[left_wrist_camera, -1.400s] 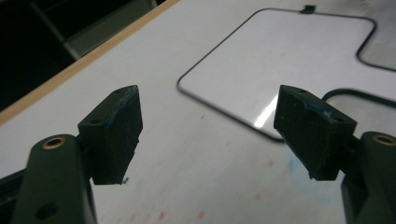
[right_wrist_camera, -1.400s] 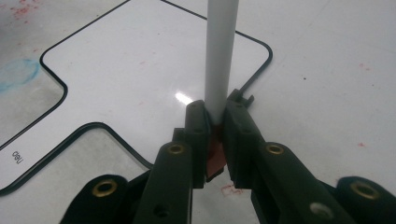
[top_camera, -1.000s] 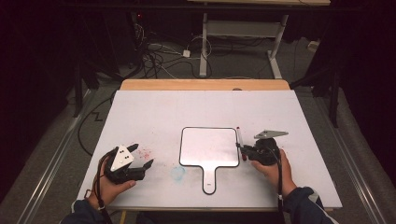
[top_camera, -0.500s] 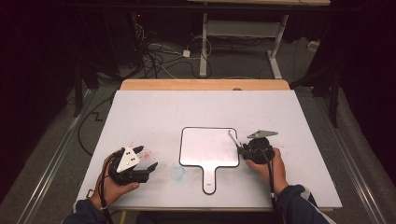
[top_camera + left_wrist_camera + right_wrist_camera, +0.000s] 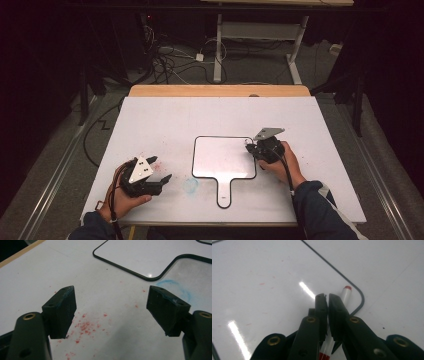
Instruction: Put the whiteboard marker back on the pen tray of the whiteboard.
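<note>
High view: finds the right claw (image 5: 248, 146) at the upper right corner of the board (image 5: 223, 156), laid flat on the table (image 5: 165, 120), handle toward the bottom of the frame. Along the right gripper view, clenches a marker (image 5: 347, 292) between nearly touching jaws, red tip poking out beyond them, at or just above the board's black rim at the rounded corner. Cannot tell whether touching. Has just been squeezing tighter on that marker.

Leaves the left claw (image 5: 161, 169) released: jaws wide, nothing between. Hovers low at the lower left of the frame over red crumbs (image 5: 86, 326), near a blue smear (image 5: 175, 286) just beside the board's handle.

On progress: looks early. Already has the marker in grip and brought to the board. Shows no fresh stroke on the board face, only faint reddish specks and glare. Probably remains to set the tip down inside the rim and write or draw. Probably needs a steady, light press, given the slick surface.

Against the earlier frame: places the right claw further toward the upper left, from just off the board's right edge onto its corner, with the marker tipped lower. Keeps the left hand nearly where it was, slightly turned. Shows board, smear and crumbs unmoved.
</note>
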